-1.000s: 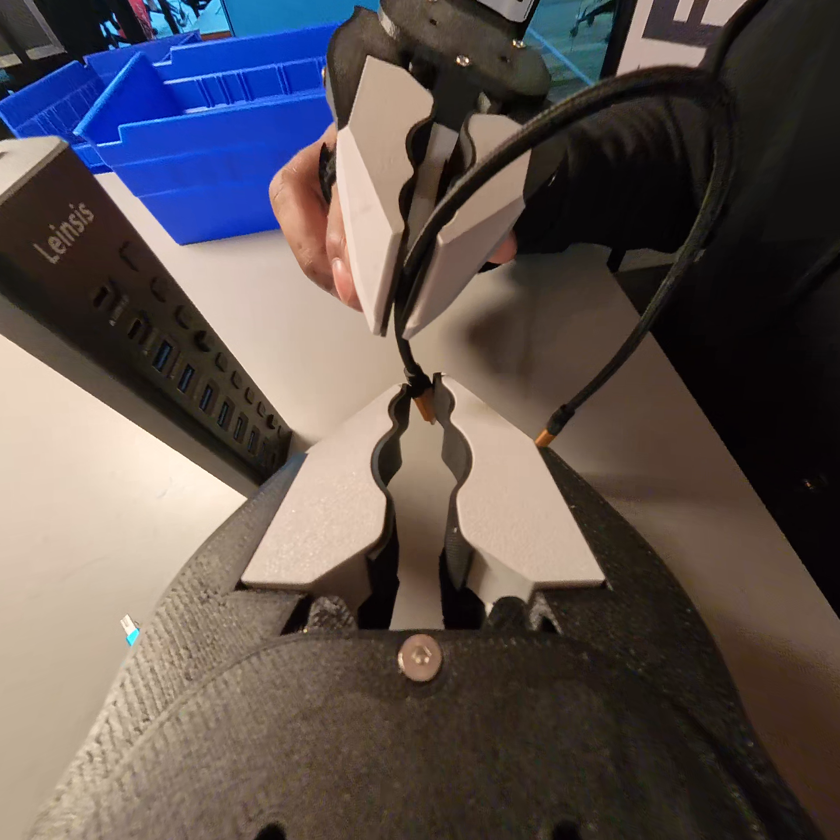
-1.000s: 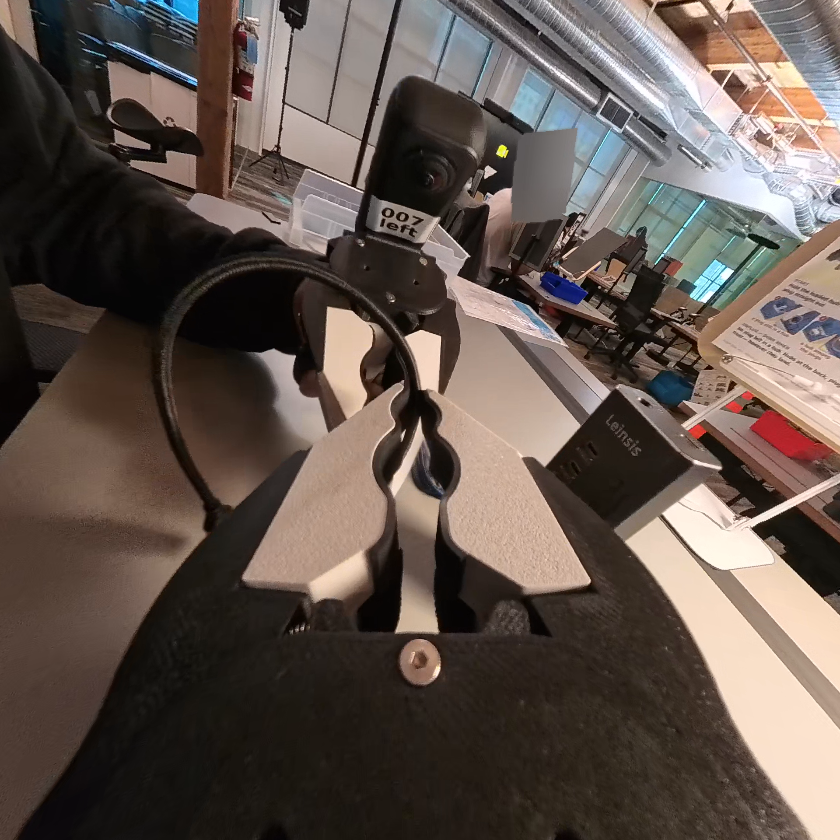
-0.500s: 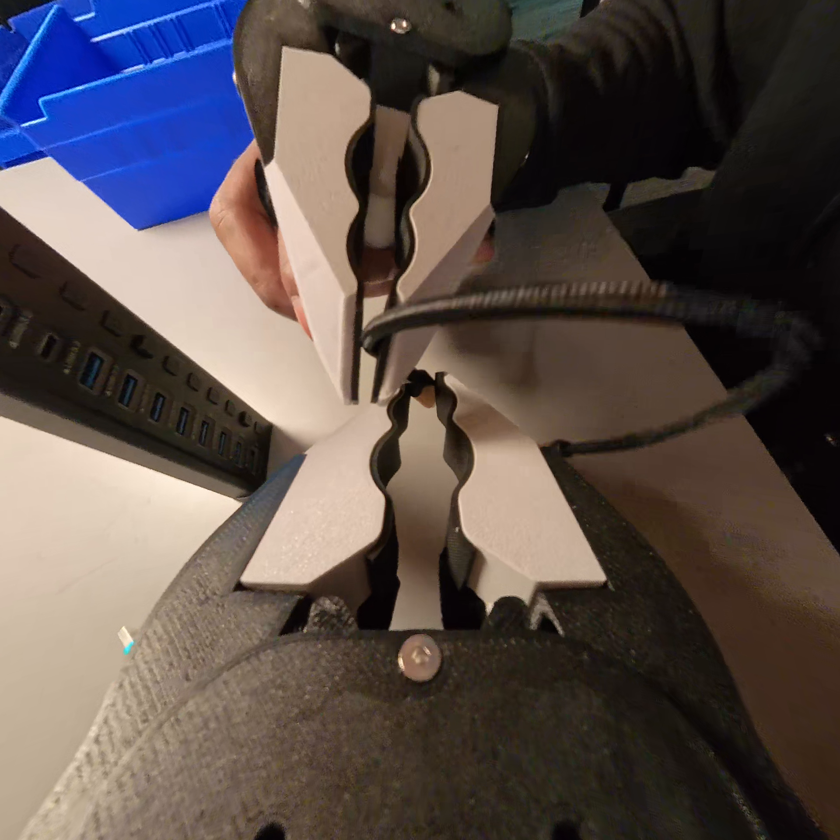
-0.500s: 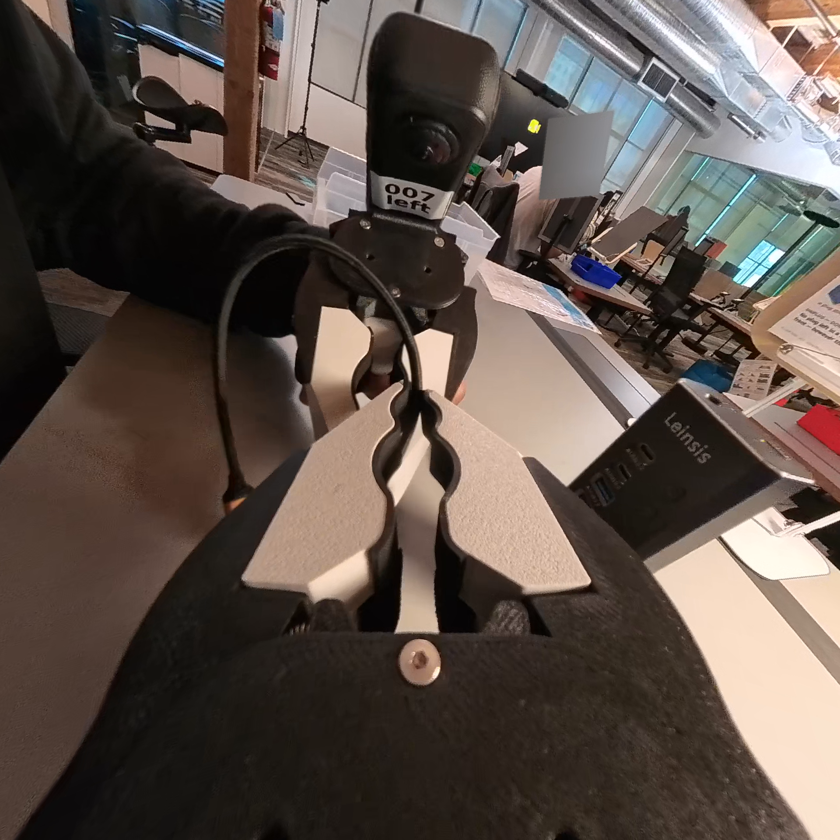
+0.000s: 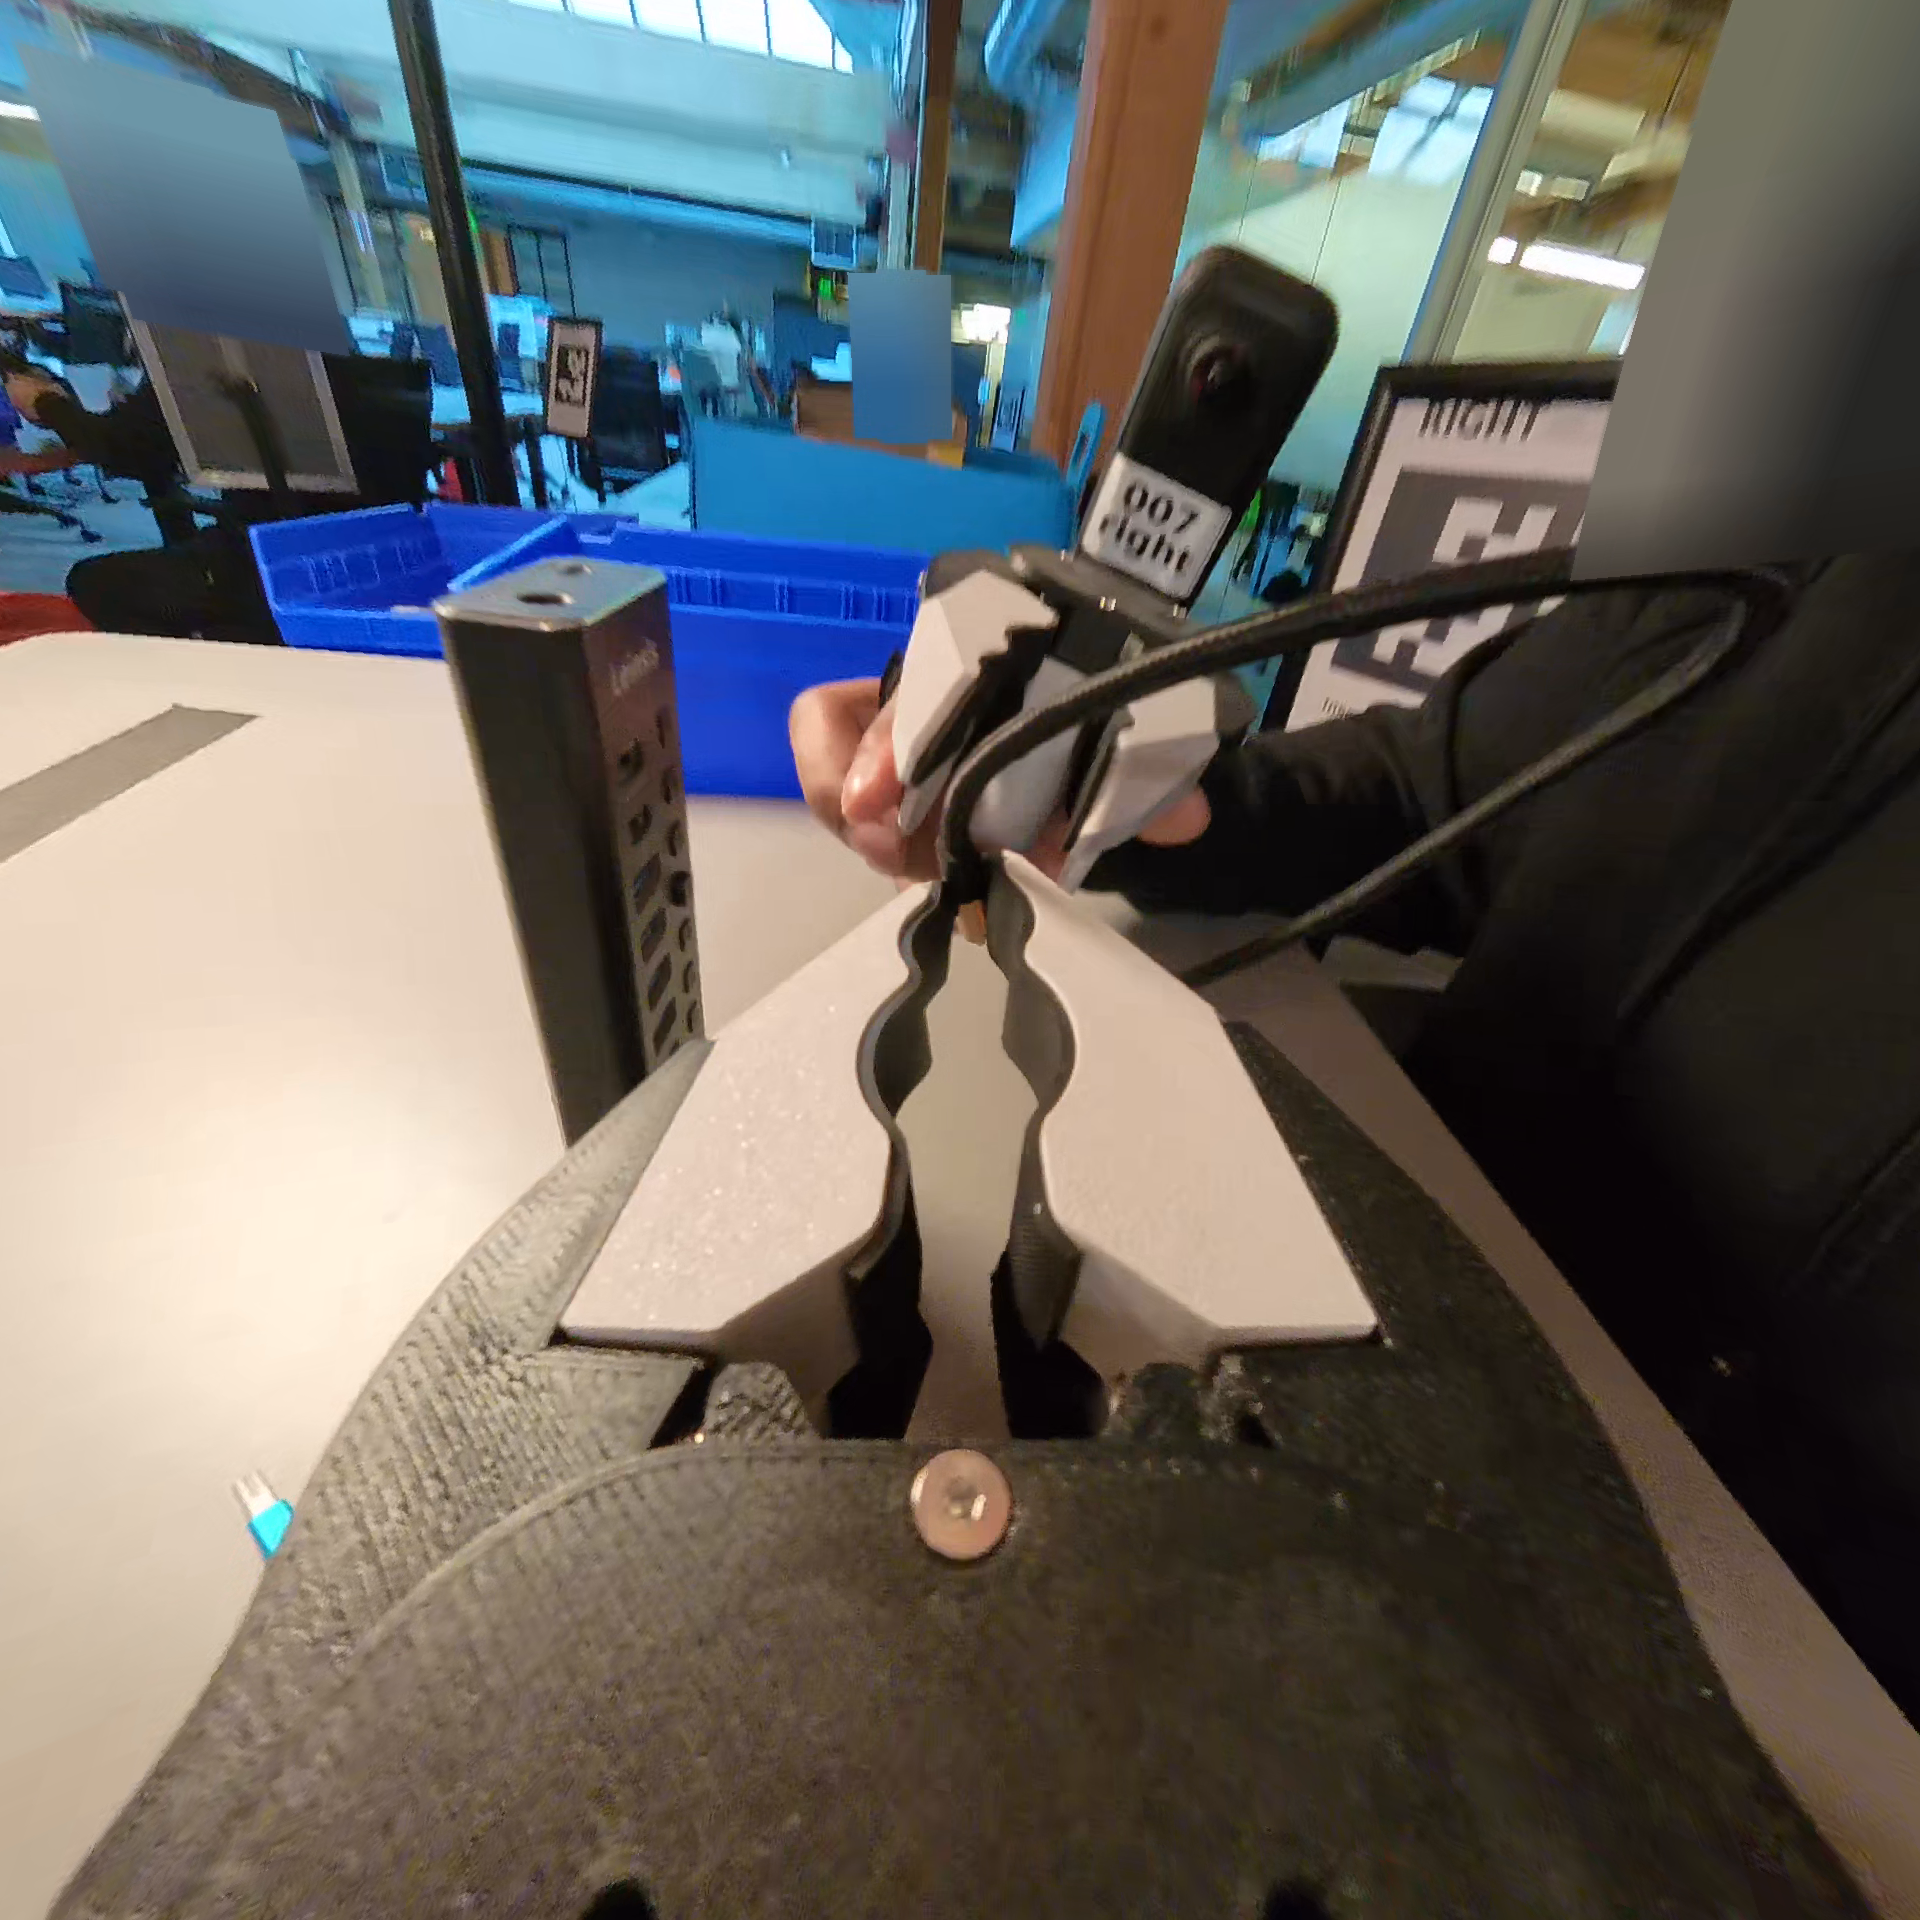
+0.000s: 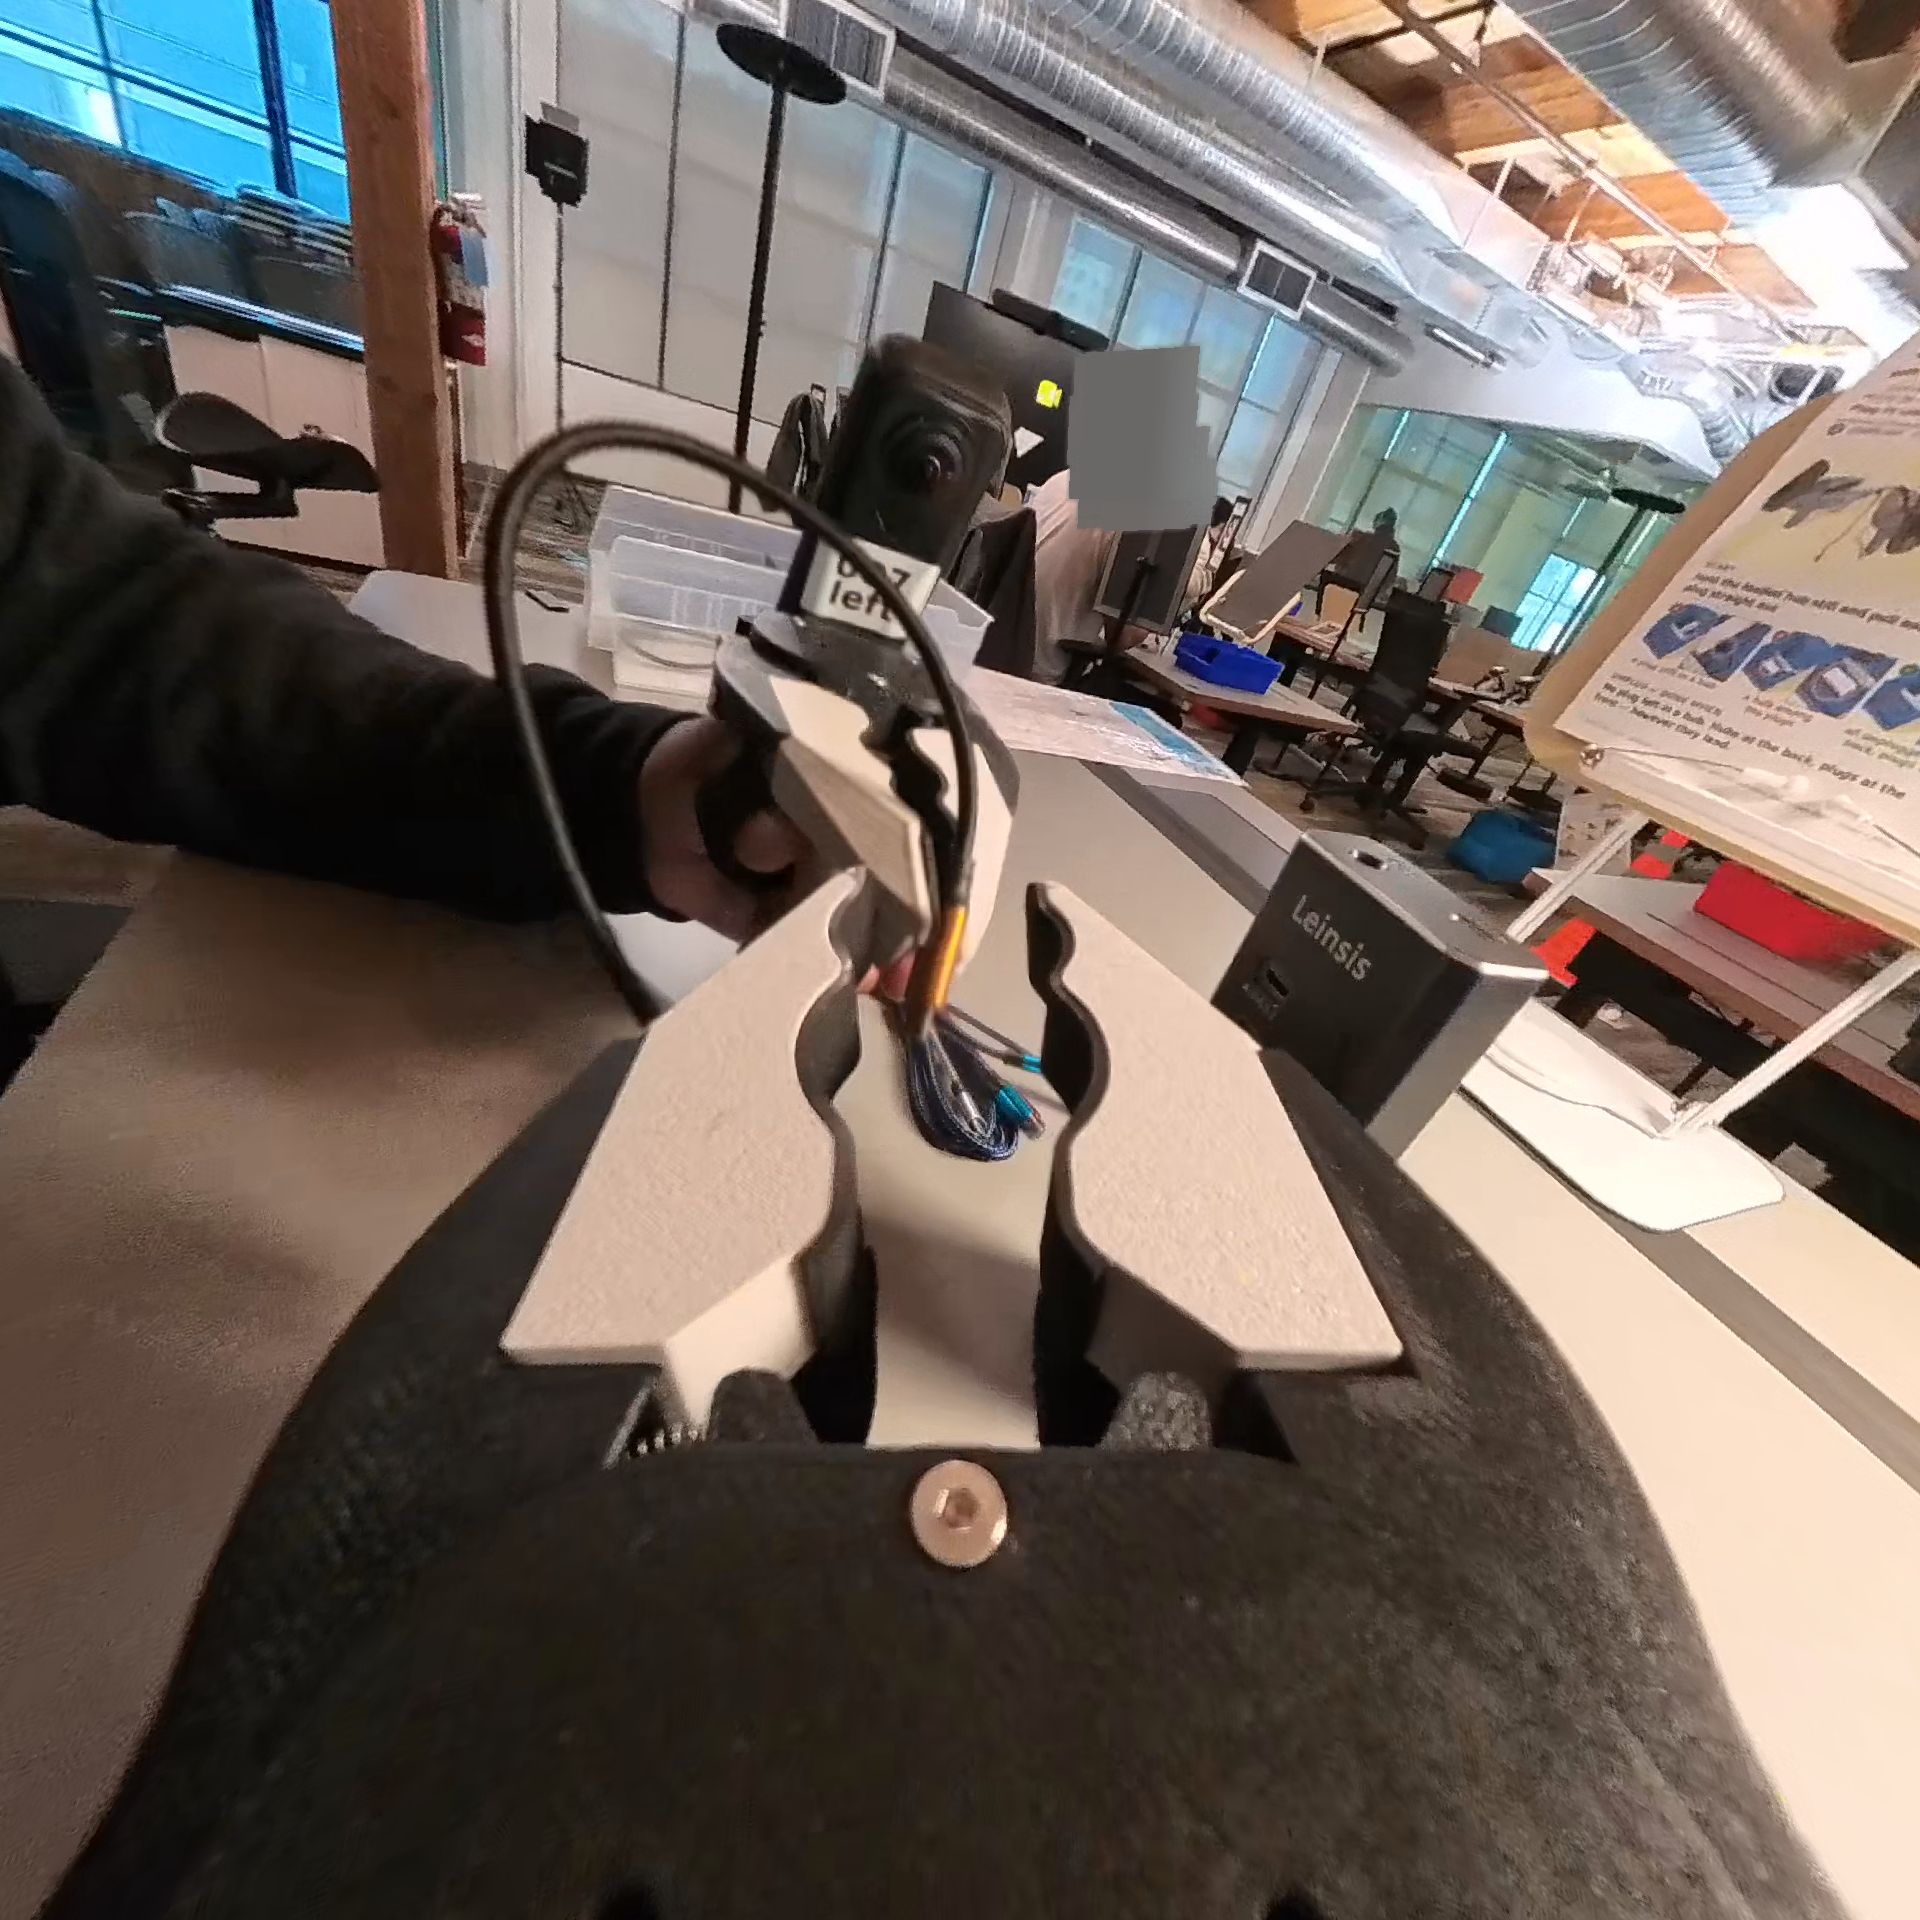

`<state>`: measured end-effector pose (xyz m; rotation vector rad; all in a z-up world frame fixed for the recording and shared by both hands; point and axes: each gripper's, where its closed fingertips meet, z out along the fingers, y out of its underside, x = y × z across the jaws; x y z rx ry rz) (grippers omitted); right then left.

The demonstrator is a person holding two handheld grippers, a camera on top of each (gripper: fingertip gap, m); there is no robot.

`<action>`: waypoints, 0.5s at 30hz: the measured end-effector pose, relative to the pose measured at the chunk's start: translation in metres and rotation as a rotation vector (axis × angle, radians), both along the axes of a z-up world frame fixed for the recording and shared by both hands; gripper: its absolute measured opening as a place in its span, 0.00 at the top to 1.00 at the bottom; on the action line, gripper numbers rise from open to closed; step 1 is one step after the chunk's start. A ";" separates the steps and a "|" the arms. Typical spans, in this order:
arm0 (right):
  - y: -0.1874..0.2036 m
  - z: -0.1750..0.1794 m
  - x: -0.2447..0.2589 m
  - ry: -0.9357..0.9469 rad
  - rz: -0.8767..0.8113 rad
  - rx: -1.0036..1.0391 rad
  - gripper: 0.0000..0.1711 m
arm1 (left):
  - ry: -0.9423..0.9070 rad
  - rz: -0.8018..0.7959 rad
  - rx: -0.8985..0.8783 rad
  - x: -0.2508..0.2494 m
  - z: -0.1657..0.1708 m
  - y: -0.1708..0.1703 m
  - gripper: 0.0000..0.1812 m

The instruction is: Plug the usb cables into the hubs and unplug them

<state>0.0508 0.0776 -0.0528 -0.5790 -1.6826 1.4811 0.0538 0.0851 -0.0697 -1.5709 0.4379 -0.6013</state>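
My left gripper is shut on the plug end of a black braided usb cable, which loops up and to the right. In the right wrist view the left gripper pinches the cable just above its orange plug. My right gripper is open, its fingers on either side of that plug without touching it. It shows open in the left wrist view too. A dark hub tower stands upright on the table left of my left gripper, and shows at the right in the right wrist view.
Blue bins stand behind the hub. A bundle of blue cables lies on the table under the grippers, and a teal plug lies at the near left. A sign stand with a white base is at the right.
My right gripper, shut on the cable before, has opened and let it go. My left gripper keeps the plug end. Both grippers have tilted up, and the hub now appears upright.
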 end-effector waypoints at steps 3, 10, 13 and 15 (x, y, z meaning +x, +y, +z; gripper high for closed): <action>0.000 -0.005 -0.004 -0.038 -0.002 -0.022 0.84 | -0.078 -0.011 0.075 -0.003 0.013 -0.004 0.95; -0.003 -0.001 -0.001 -0.089 0.064 -0.145 0.90 | -0.133 -0.036 0.195 -0.001 0.030 -0.013 0.95; -0.009 -0.002 0.003 -0.119 0.118 -0.178 0.90 | -0.133 -0.040 0.219 0.002 0.031 -0.014 0.95; -0.011 -0.003 0.002 -0.117 0.115 -0.177 0.92 | -0.126 -0.055 0.220 0.006 0.030 -0.014 0.95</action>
